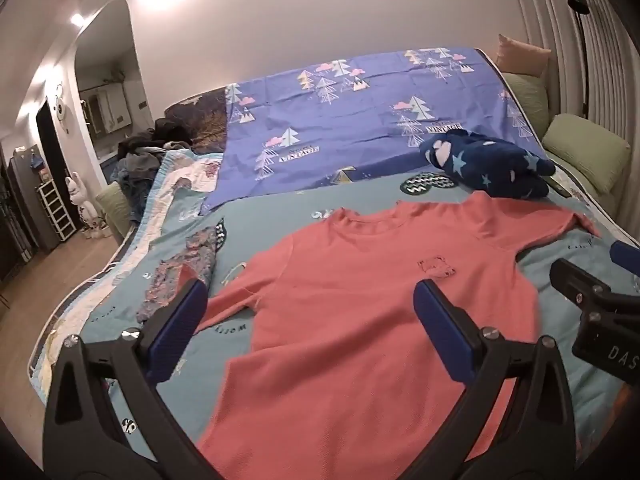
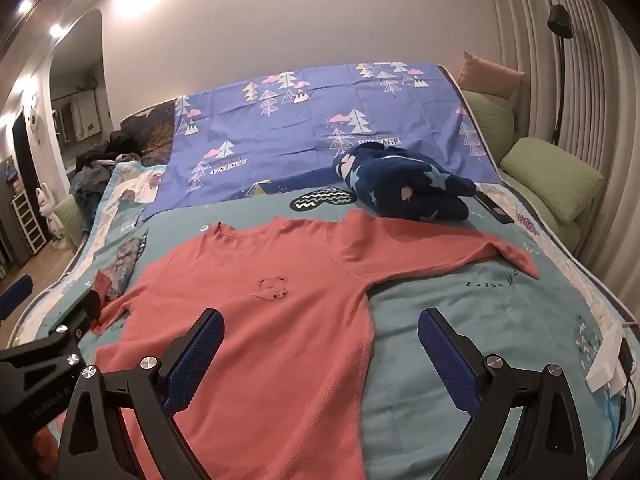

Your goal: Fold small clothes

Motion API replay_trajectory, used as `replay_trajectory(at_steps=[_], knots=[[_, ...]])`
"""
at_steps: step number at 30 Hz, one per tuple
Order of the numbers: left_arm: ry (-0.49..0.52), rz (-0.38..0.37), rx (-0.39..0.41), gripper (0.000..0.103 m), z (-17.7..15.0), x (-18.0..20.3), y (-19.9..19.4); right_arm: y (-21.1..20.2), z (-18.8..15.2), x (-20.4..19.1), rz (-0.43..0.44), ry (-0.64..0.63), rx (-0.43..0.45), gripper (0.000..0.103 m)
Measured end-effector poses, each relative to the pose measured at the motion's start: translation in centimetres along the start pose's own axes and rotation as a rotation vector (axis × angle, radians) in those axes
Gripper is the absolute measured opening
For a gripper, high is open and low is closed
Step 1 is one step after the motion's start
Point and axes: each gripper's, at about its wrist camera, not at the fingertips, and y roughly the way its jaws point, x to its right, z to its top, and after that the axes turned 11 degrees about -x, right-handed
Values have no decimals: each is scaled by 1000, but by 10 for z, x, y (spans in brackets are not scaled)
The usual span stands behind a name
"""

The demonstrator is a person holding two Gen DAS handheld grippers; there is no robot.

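A coral long-sleeved shirt lies spread flat, front up, on the teal bedcover, neck toward the far side. A small bear print marks its chest. Its right sleeve stretches out toward the bed's right edge. My left gripper hovers open above the shirt's body, nothing between its blue pads. My right gripper is open too, above the shirt's right side and hem. Each gripper shows at the edge of the other's view. A patterned small garment lies beside the shirt's left sleeve.
A navy star-patterned bundle sits beyond the shirt. A purple sheet with tree prints covers the far half of the bed. Green cushions line the right side; a white charger box lies at the right edge. Dark clothes are piled far left.
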Motion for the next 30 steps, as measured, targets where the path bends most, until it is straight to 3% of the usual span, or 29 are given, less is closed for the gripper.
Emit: replay_trajectory(at_steps=[30], knots=[[18,-62,-62,102,-5,4,12,4,-2,-6,-14,-23,-19,99]])
